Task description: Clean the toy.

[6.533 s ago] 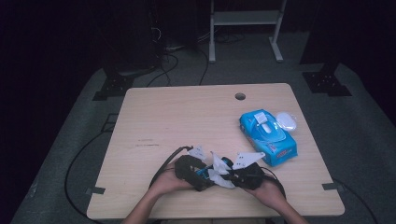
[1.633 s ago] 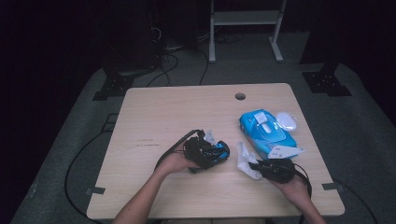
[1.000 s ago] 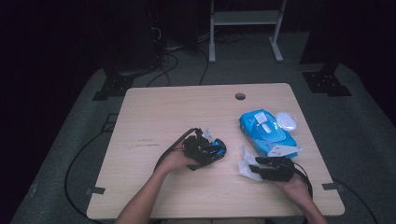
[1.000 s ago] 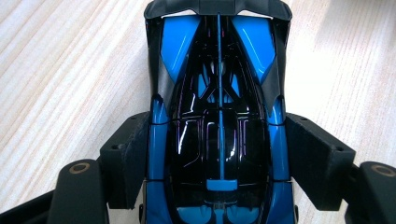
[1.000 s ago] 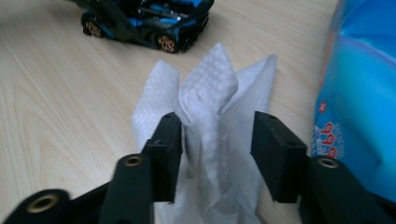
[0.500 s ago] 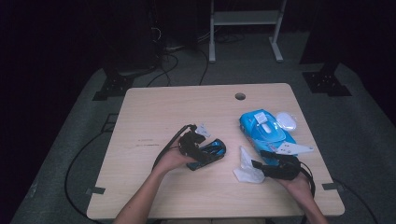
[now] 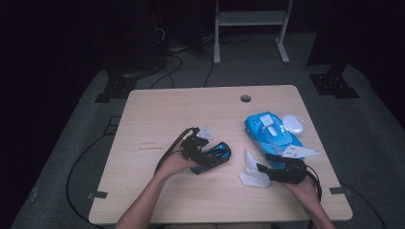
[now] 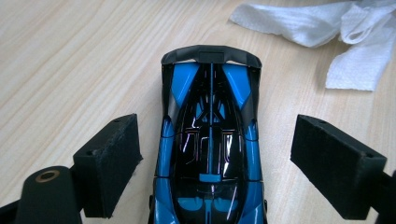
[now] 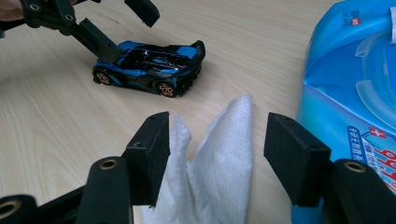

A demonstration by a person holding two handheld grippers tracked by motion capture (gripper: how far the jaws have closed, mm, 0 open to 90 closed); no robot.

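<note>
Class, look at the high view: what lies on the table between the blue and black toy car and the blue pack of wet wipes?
A crumpled white wipe lies between the blue and black toy car and the blue pack of wet wipes, as the high view shows; otherwise bare wooden table.

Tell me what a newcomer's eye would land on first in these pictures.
First, the blue and black toy car on the pale wooden table, sitting on its wheels between the spread pads of the left claw, which do not touch it. Then the bright blue wipes pack toward the table's right side, and the crumpled white wipe lying between the open right claw's pads.
</note>
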